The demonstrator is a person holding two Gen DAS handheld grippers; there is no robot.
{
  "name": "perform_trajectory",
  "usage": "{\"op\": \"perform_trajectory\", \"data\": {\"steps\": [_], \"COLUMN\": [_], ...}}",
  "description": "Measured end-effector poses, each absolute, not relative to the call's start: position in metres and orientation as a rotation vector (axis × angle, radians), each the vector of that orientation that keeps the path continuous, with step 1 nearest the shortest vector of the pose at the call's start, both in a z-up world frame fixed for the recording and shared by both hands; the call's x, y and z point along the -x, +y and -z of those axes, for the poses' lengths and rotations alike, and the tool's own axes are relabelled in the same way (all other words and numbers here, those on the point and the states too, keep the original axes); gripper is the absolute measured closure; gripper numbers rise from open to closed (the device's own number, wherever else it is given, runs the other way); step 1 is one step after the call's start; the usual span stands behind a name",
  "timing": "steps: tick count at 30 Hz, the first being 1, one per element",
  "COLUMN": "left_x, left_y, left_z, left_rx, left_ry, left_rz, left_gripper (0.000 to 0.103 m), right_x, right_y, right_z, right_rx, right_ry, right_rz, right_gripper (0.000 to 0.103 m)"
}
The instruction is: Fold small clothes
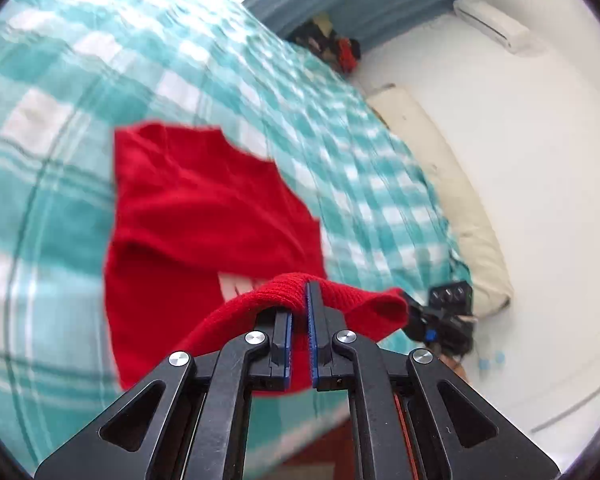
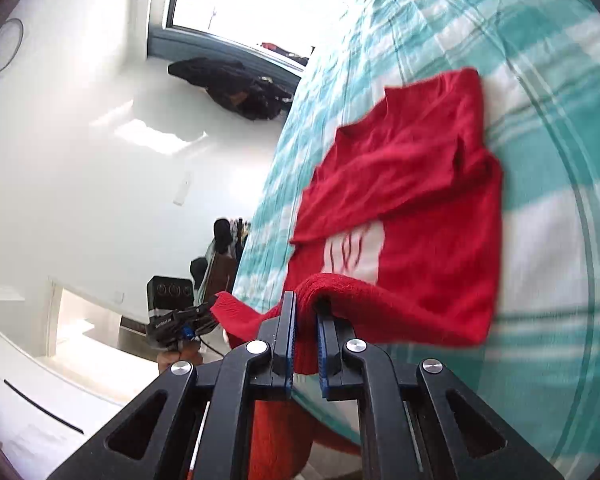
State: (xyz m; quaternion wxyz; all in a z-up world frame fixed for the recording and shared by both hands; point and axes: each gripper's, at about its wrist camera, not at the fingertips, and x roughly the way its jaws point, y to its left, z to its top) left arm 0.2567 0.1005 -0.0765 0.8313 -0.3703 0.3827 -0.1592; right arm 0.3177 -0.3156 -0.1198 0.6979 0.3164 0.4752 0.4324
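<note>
We work over the bed, whose teal-and-white checked cover gives a broad flat surface for laying a garment out and creasing it. On it lies the red sweater, filling the middle of the left view and running from about 10 o'clock down to 6 o'clock; its sleeves seem already laid across the body, so the white print shows only in part. We hold the ribbed hem raised off the cover at two spots, probably so that we can carry the lower edge up over the chest in one even fold. Our left tongs are clenched on that hem at 6 o'clock. Our right tongs are likewise clenched on the hem, and they show in the left view at about 4 o'clock.
</note>
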Motion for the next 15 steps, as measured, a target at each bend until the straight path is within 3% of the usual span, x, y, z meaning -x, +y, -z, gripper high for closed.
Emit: {"op": "perform_trajectory", "data": {"steps": [1,2,3,4,5,9,15], "left_x": [-0.283,-0.305,-0.316,-0.32,-0.317,-0.273,-0.177], "left_y": [0.108,0.115,0.124,0.128,0.134,0.131,0.111], "left_z": [0.078,0.084,0.094,0.102,0.108,0.123,0.159], "left_rx": [0.775,0.782,0.794,0.803,0.794,0.684,0.62], "left_ry": [0.806,0.834,0.868,0.889,0.905,0.909,0.961], "left_rz": [0.242,0.155,0.069,0.014,-0.014,0.018,0.063], "left_gripper": [0.081,0.056,0.05,0.052,0.053,0.05,0.046], "right_x": [-0.345,-0.37,-0.391,-0.408,-0.416,-0.404,-0.321], "right_y": [-0.311,-0.302,-0.296,-0.292,-0.288,-0.289,-0.346], "right_z": [0.112,0.103,0.099,0.096,0.094,0.093,0.15], "right_rx": [-0.721,-0.723,-0.705,-0.682,-0.649,-0.499,-0.356], "right_ry": [1.003,0.954,0.928,0.922,0.919,0.891,0.938], "right_rz": [-0.911,-0.84,-0.752,-0.652,-0.571,-0.546,-0.565], "right_gripper": [0.092,0.088,0.058,0.018,0.014,0.015,0.015]}}
